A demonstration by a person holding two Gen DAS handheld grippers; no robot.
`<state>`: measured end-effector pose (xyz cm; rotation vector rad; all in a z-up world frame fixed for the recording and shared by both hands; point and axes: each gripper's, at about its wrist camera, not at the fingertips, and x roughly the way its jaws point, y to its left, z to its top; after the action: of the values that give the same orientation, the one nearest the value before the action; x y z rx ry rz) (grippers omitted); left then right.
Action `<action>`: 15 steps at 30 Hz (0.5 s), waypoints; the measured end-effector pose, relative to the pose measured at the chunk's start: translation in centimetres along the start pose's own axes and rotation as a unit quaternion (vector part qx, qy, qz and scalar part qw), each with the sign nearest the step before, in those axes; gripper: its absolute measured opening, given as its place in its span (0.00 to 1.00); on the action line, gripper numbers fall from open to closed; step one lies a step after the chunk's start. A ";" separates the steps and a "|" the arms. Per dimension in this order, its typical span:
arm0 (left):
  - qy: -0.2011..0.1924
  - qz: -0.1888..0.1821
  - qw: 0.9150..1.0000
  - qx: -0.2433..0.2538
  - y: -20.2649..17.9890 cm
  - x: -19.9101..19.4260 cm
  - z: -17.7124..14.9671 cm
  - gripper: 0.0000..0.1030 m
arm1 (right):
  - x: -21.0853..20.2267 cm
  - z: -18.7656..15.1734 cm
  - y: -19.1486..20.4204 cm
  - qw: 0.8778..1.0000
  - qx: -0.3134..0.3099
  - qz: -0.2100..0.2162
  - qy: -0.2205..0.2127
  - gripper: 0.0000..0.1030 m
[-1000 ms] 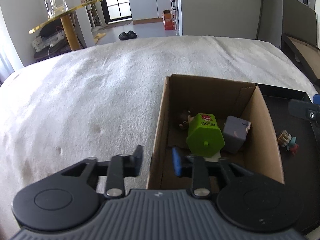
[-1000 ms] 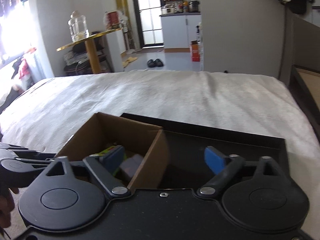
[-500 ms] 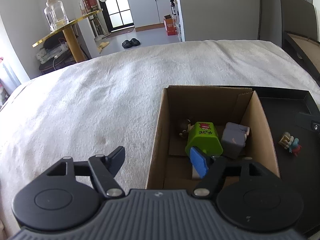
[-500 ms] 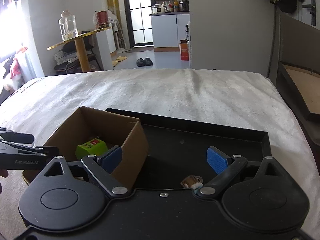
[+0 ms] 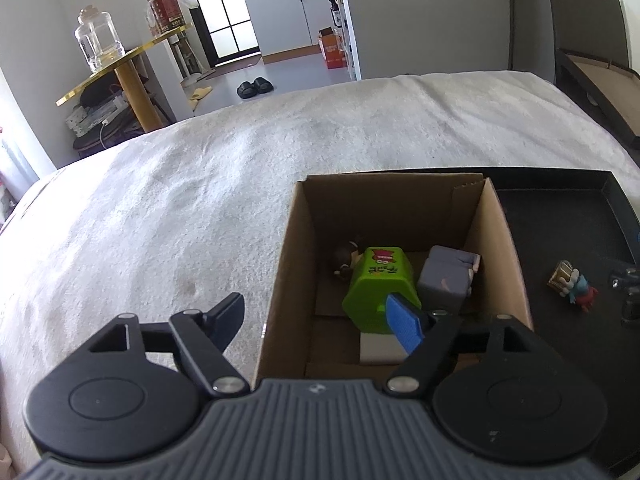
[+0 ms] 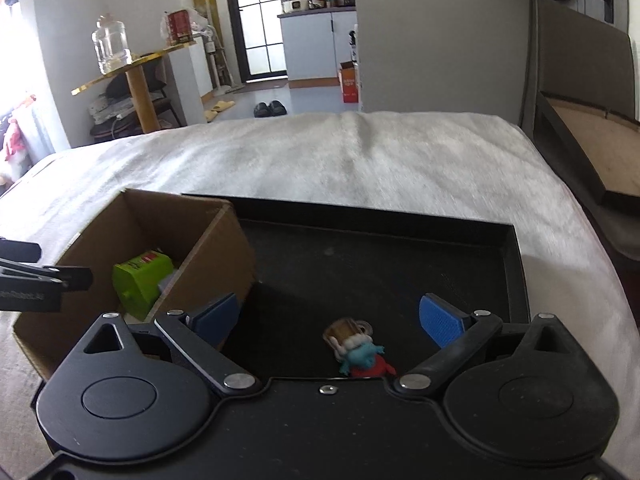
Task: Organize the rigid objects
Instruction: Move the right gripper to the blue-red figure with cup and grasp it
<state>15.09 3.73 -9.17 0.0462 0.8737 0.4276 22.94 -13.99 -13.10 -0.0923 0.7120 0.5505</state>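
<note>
An open cardboard box (image 5: 296, 240) (image 6: 224, 240) sits on a white bed beside a black tray (image 5: 560, 216) (image 6: 360, 252). In the box lie a green block toy (image 5: 380, 284) (image 6: 140, 280), a grey-purple cube (image 5: 444, 280) and a small dark figurine (image 5: 346, 258). A small blue and red figurine with a gold charm (image 5: 574, 282) (image 6: 358, 346) lies on the tray. My left gripper (image 5: 318, 318) is open and empty, straddling the box's near left wall. My right gripper (image 6: 330, 320) is open and empty, low over the tray with the figurine between its fingers.
The white bedspread (image 5: 200, 200) stretches left and far of the box. A gold side table with a glass jar (image 5: 96, 44) stands beyond the bed. A dark headboard and a flat cardboard piece (image 6: 592, 128) are at the right.
My left gripper opened wide and drew back from the box. My right gripper moved right and down over the tray, bringing the small figurine between its fingers.
</note>
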 end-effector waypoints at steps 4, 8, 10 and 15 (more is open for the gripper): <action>0.003 0.002 1.000 0.003 -0.4 0.3 0.0 0.75 | 0.9 -0.6 -0.7 1.000 0.003 -0.004 0.008 0.96; 0.006 0.004 1.000 0.008 -0.9 0.6 0.0 0.75 | 1.9 -1.4 -1.1 1.000 -0.004 -0.003 0.021 0.96; 0.009 0.004 1.000 0.009 -1.1 0.8 0.0 0.75 | 2.4 -1.8 -1.2 1.000 -0.006 0.000 0.027 0.96; 0.009 0.013 1.000 0.017 -1.7 1.0 -0.1 0.77 | 3.8 -2.3 -1.1 0.999 -0.029 0.008 0.042 0.87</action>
<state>16.19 2.60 -10.31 0.0844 0.8986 0.4387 24.48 -13.83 -17.33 -0.1654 0.7792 0.5855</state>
